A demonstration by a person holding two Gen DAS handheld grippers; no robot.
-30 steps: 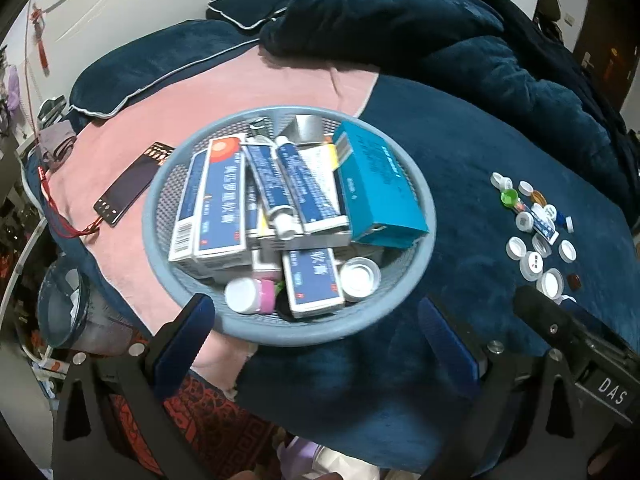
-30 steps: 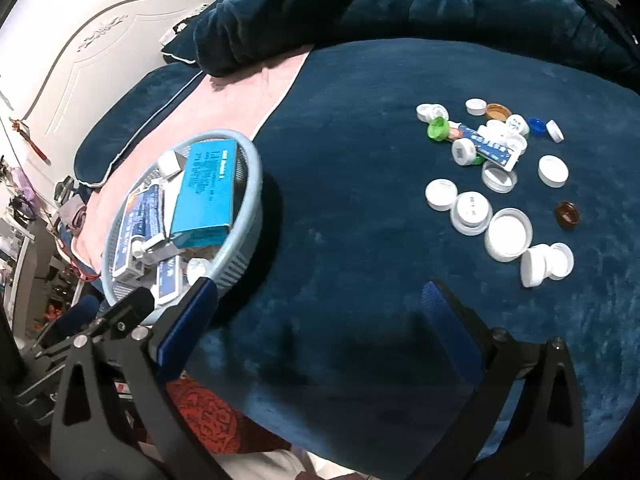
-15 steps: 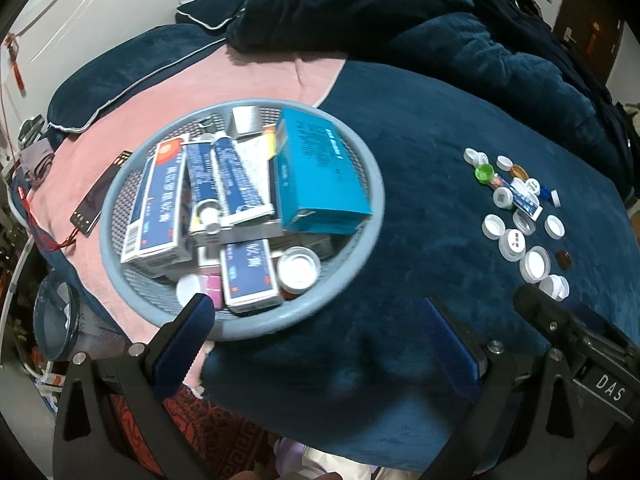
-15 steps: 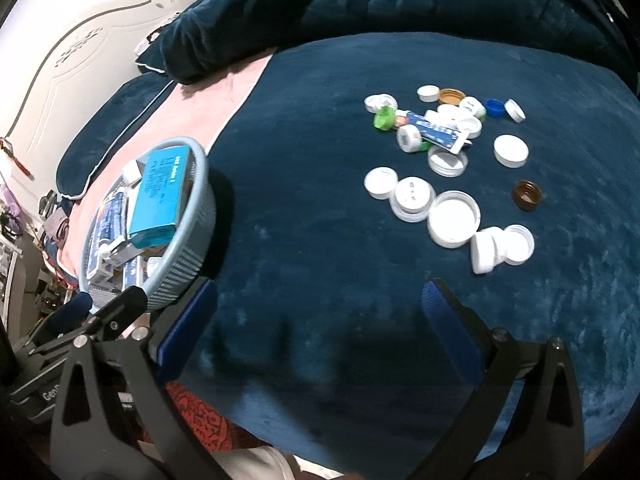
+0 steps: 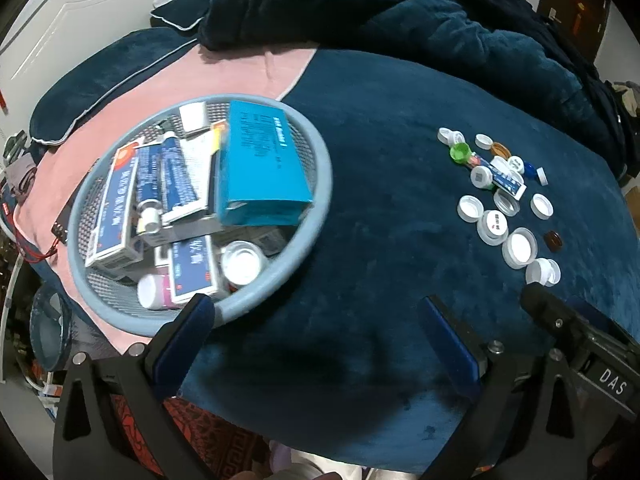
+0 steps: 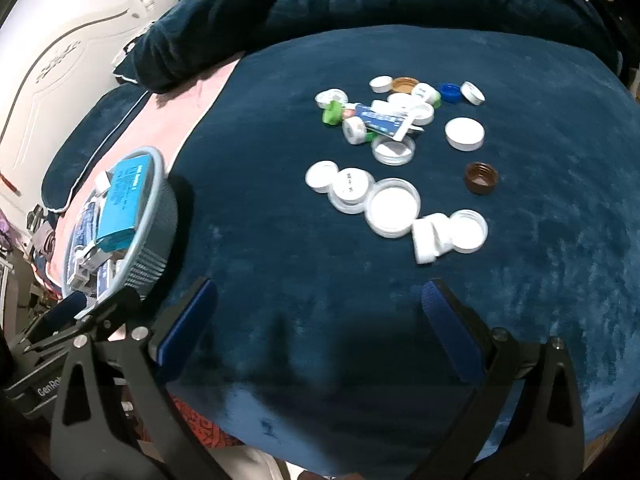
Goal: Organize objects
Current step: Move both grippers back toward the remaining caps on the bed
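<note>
A round grey-blue mesh basket [image 5: 316,200] sits at the edge of a bed, straddling a pink sheet [image 5: 132,92] and a dark blue plush blanket [image 5: 384,184]. It is heaped with medicine packaging: a teal carton [image 5: 260,164] lies on top toward the basket's 2 o'clock side, blue-and-white ointment boxes [image 5: 116,204] and a tube [image 5: 176,172] fill the 9 o'clock half, and a white jar lid [image 5: 243,262] and a small pink-and-white bottle [image 5: 154,291] rest near 6 o'clock. In the right wrist view the basket [image 6: 156,216] appears at 9 o'clock.

Well apart from the basket, at 3 o'clock in the left wrist view, a scatter of bottle caps [image 5: 520,246] lies on the blanket, mostly white, with a green cap [image 5: 459,152], a brown cap [image 5: 553,240], a blue cap [image 6: 449,91] and a small blue-and-white tube [image 6: 380,118] among them.

The left gripper [image 5: 316,330] hovers low over the blanket's near edge, its blue-padded fingers [image 5: 188,330] spread wide and grasping nothing; the left pad overlaps the basket's near rim in view. The right gripper [image 6: 318,314] hangs likewise with fingers [image 6: 448,320] released and empty, the caps lying beyond it toward 12 o'clock.
</note>
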